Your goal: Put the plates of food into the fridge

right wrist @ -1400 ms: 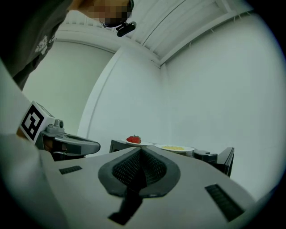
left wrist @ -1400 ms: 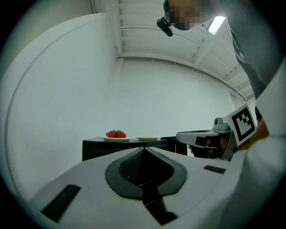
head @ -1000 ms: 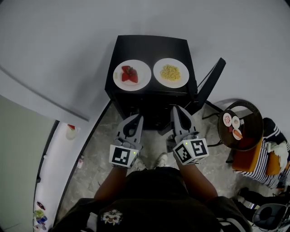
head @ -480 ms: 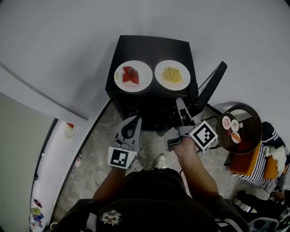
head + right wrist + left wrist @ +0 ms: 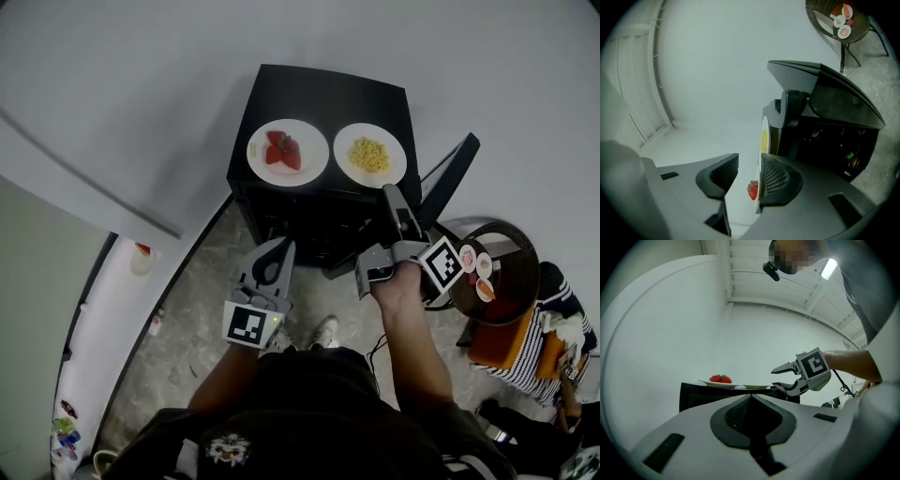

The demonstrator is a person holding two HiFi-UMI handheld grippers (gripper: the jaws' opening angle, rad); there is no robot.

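Observation:
A black mini fridge (image 5: 319,94) stands against the wall with its door (image 5: 452,171) swung open to the right. Two white plates rest on its top: the strawberry plate (image 5: 288,152) on the left and a plate of yellow food (image 5: 369,156) on the right. My right gripper (image 5: 389,191) lies rolled on its side, its tips just in front of the yellow plate's rim. Its jaws have just been opening and nothing is between them. The right gripper view shows that plate (image 5: 764,138) edge-on beyond the right gripper (image 5: 749,161). My left gripper (image 5: 280,245) hangs shut and empty, lower down before the fridge.
A round dark side table (image 5: 511,295) with small dishes (image 5: 476,263) stands right of the fridge. Beside it sits a seat with striped cloth (image 5: 531,349). A white ledge (image 5: 103,309) runs along the left. The person's feet (image 5: 328,330) are on the stone floor.
The right gripper has rolled onto its side and moved up and right to the fridge's top front edge by the yellow plate, and its jaws have parted. The left gripper stayed put.

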